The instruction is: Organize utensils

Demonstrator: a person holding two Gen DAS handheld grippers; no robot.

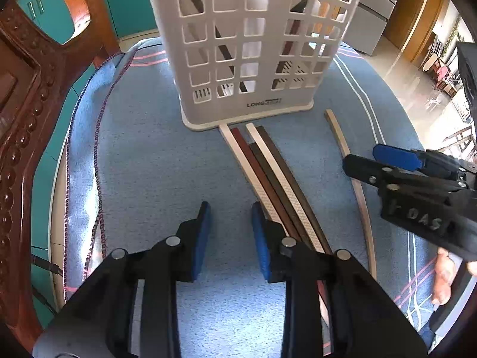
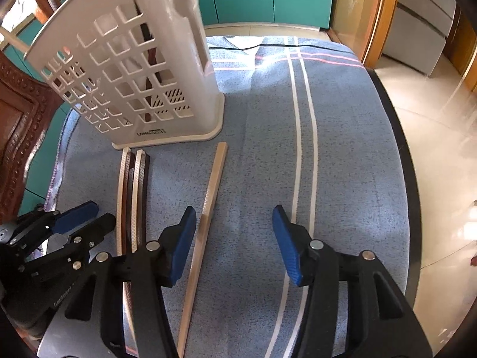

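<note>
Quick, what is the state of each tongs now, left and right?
Left tongs: open, holding nothing.
Right tongs: open, holding nothing; the light chopstick lies on the cloth below them.

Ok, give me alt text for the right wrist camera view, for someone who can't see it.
The open right gripper hovers over a blue striped cloth, its left fingertip beside a single light wooden chopstick. To the left lies a bundle of dark and white chopsticks, ending at a white perforated utensil holder with sticks inside. The left gripper shows at the lower left.
</note>
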